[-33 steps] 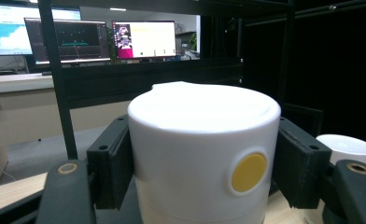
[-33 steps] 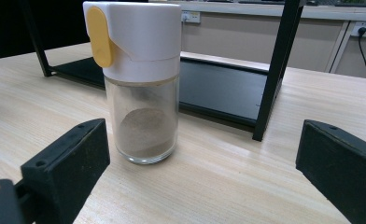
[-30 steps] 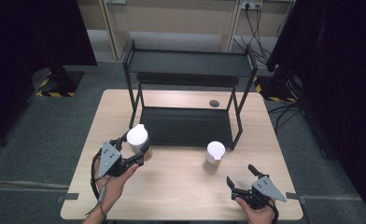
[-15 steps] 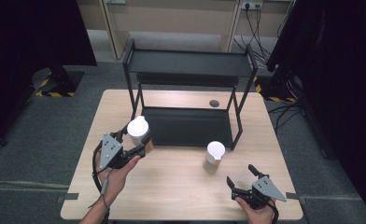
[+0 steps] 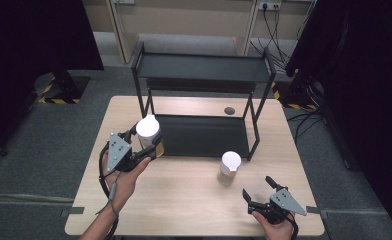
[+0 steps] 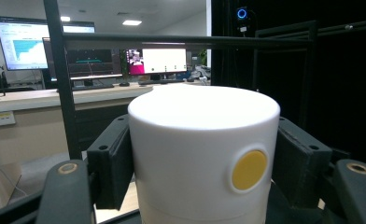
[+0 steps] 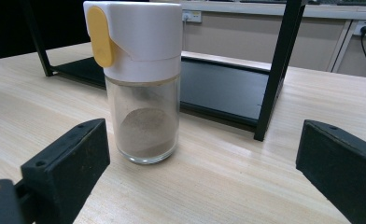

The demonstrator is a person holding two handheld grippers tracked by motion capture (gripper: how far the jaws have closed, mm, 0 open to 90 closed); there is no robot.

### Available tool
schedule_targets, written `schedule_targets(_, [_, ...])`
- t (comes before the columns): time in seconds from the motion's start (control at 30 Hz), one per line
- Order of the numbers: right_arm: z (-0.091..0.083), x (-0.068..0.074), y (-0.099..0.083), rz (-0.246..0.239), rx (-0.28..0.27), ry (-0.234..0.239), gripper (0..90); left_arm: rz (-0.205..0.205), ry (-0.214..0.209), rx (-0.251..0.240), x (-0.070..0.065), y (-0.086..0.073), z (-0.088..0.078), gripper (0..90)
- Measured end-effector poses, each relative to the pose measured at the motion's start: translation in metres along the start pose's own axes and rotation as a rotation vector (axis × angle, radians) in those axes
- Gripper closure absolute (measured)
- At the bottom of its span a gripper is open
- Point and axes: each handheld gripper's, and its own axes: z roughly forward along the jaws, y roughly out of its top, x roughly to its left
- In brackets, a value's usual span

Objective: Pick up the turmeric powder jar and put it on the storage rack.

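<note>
**Left jar lifted toward the rack**

Left gripper [image 5: 143, 150] is clamped on a white-capped jar [image 5: 149, 136], pads squeezing its cap from both sides. Against the earlier frames it has come up off the table [image 5: 184, 200] and edged toward the black rack [image 5: 204, 67] (likely headed for a shelf). Right gripper [image 5: 258, 192] hasn't moved, jaws wide apart and holding nothing, aimed at the second jar [image 5: 229, 168], which stands upright on the table just in front of the rack's lower shelf [image 5: 204, 137].
</note>
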Motion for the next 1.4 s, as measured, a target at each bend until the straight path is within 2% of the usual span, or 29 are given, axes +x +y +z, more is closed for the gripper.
schedule_targets(0.37, [0.000,0.000,0.000,0.000,0.000,-0.001,3.0,0.008,0.012,-0.015,0.002,0.011,0.005,30.5])
schedule_targets(0.73, [0.000,0.000,0.000,0.002,0.000,0.000,3.0,0.020,0.025,-0.027,0.005,0.030,0.018,30.5])
schedule_targets(1.4, [0.000,-0.001,0.000,0.010,0.002,0.000,3.0,0.034,0.045,-0.044,0.007,0.050,0.036,30.5])
